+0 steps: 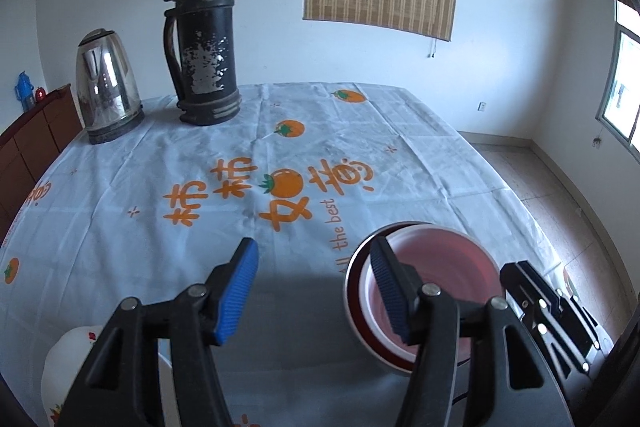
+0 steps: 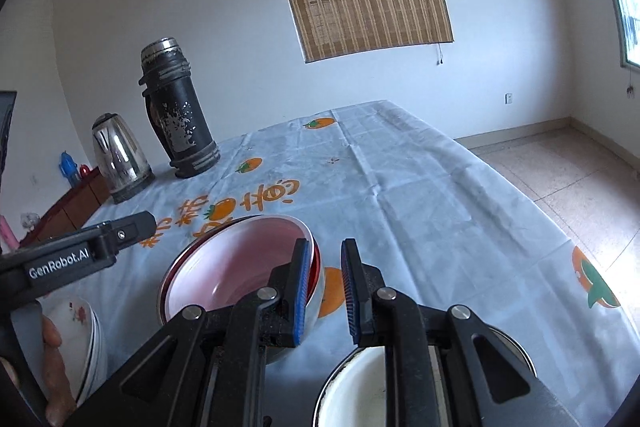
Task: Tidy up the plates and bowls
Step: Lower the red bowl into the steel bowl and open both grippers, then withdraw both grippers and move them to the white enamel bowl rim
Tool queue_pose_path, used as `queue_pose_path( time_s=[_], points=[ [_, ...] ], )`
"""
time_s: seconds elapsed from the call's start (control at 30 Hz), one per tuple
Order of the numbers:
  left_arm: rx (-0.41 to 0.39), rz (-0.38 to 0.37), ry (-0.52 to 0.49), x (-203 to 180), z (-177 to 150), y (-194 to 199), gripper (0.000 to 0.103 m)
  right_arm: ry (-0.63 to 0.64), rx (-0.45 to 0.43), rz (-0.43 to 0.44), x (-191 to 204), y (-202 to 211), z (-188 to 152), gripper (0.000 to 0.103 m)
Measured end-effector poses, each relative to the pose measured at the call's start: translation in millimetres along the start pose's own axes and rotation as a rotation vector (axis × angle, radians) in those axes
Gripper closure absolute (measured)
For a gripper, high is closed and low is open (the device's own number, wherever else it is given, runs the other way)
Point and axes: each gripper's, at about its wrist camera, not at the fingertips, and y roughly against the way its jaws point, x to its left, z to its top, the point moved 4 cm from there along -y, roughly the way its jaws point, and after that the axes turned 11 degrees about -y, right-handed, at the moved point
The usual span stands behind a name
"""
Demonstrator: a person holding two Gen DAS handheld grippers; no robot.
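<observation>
A pink bowl (image 1: 444, 275) (image 2: 248, 259) sits nested in a red-rimmed bowl (image 1: 351, 301) on the orange-printed tablecloth. My left gripper (image 1: 314, 291) is open just left of it, with only cloth between the blue pads. Its right finger (image 1: 390, 291) overlaps the bowl's near rim. My right gripper (image 2: 326, 293) is shut with nothing held, just right of the bowls. A stack of white floral bowls (image 2: 82, 323) (image 1: 66, 359) lies at the lower left. A white bowl with a metal rim (image 2: 360, 391) sits under the right gripper.
A black thermos (image 1: 206, 43) (image 2: 176, 111) and a steel kettle (image 1: 106, 87) (image 2: 120, 159) stand at the far left of the table (image 1: 360, 131). The table's right edge drops to a tiled floor (image 2: 580, 179). A person's hand (image 2: 52, 343) holds the left gripper's handle.
</observation>
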Motion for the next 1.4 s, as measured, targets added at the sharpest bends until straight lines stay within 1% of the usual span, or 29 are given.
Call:
queue_pose_path(
  time_s=[0.13, 0.2, 0.27, 0.37, 0.43, 0.53, 0.63, 0.73, 0.77, 0.8, 0.83, 0.87, 0.9, 0.97, 1.03, 1.23, 1.4],
  points=[
    [0.009, 0.003, 0.026, 6, -6, 5, 0.044, 0.058, 0.029, -0.016, 8, -6, -7, 0.085],
    [0.012, -0.008, 0.031, 5, -9, 6, 0.044, 0.053, 0.02, 0.006, 9, -2, -6, 0.085],
    [0.008, -0.009, 0.023, 3, -10, 8, 0.044, 0.017, -0.022, 0.043, 5, 10, 1, 0.085],
    [-0.002, 0.007, 0.005, -2, -10, 9, 0.038, -0.019, -0.104, 0.037, -4, 26, 12, 0.085],
    [0.002, -0.003, -0.007, -6, -12, 7, 0.038, -0.068, -0.138, 0.051, -12, 33, 18, 0.085],
    [0.02, -0.013, -0.021, -13, -15, 1, 0.038, -0.139, -0.157, 0.07, -26, 39, 22, 0.085],
    [0.032, -0.017, -0.045, -21, -19, -2, 0.038, -0.183, -0.159, 0.066, -36, 44, 21, 0.085],
    [0.035, -0.019, -0.056, -26, -22, -3, 0.036, -0.242, -0.142, 0.058, -46, 50, 14, 0.084],
    [0.031, -0.021, -0.055, -27, -23, -2, 0.034, -0.269, -0.136, 0.055, -50, 53, 12, 0.081],
    [0.024, -0.023, -0.05, -27, -23, 1, 0.031, -0.284, -0.138, 0.049, -54, 56, 10, 0.071],
    [0.015, -0.023, -0.047, -28, -24, 3, 0.029, -0.295, -0.147, 0.041, -57, 60, 9, 0.065],
    [0.003, -0.026, -0.048, -30, -25, 5, 0.026, -0.302, -0.17, 0.029, -60, 67, 8, 0.052],
    [-0.009, -0.026, -0.056, -33, -27, 8, 0.025, -0.304, -0.19, 0.018, -62, 72, 8, 0.043],
    [-0.023, -0.017, -0.082, -40, -29, 12, 0.024, -0.3, -0.231, -0.01, -64, 85, 9, 0.043],
    [-0.032, -0.014, -0.108, -48, -33, 15, 0.024, -0.285, -0.245, -0.034, -65, 93, 8, 0.043],
    [-0.037, -0.024, -0.163, -65, -46, 19, 0.024, -0.253, -0.223, -0.049, -63, 110, -2, 0.043],
    [-0.048, -0.024, -0.183, -69, -53, 23, 0.024, -0.235, -0.225, -0.051, -61, 126, -7, 0.043]
  ],
)
